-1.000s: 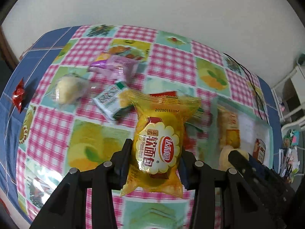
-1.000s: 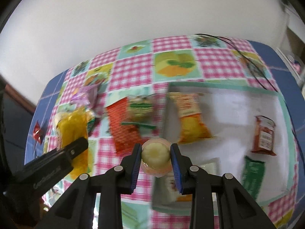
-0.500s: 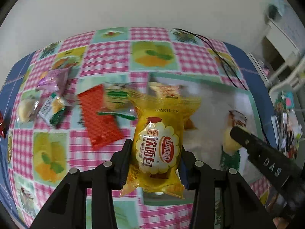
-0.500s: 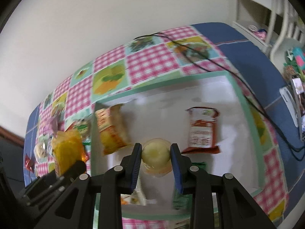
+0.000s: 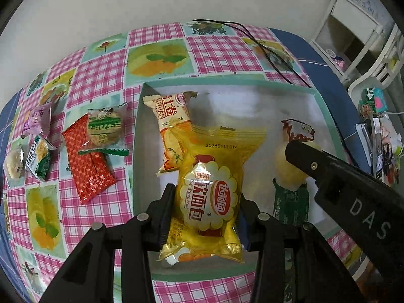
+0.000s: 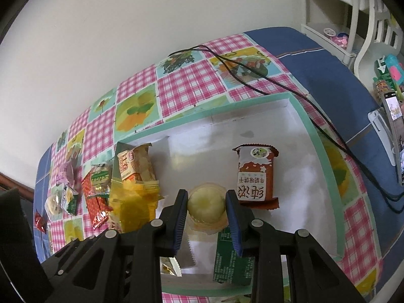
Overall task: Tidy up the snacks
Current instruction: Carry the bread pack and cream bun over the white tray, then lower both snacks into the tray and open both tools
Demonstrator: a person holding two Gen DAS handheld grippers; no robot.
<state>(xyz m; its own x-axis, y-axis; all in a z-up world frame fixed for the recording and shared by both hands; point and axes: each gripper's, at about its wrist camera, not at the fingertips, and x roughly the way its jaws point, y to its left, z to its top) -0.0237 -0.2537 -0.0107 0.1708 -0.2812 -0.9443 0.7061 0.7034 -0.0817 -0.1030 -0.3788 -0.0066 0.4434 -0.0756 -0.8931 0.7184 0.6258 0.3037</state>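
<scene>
My left gripper (image 5: pixel 205 202) is shut on a yellow soft-bread packet (image 5: pixel 212 189) and holds it over the near left part of the green-rimmed white tray (image 5: pixel 227 84). My right gripper (image 6: pixel 206 202) is shut on a clear yellow jelly cup (image 6: pixel 205 203) over the tray's (image 6: pixel 313 131) middle; the cup also shows in the left wrist view (image 5: pixel 287 171). In the tray lie an orange roll packet (image 5: pixel 171 123), a red-brown biscuit packet (image 6: pixel 256 174) and a green packet (image 6: pixel 233 260).
On the checked tablecloth left of the tray lie a red packet (image 5: pixel 87 166), a round cookie packet (image 5: pixel 104 126), a purple packet (image 5: pixel 38 118), a small green-white packet (image 5: pixel 40 159) and a pale bun (image 5: pixel 14 164). A black cable (image 6: pixel 252 73) runs past the tray's far right.
Both grippers moved right from the loose snacks to above the tray, each still holding its snack. The tray now fills the middle of both views.
</scene>
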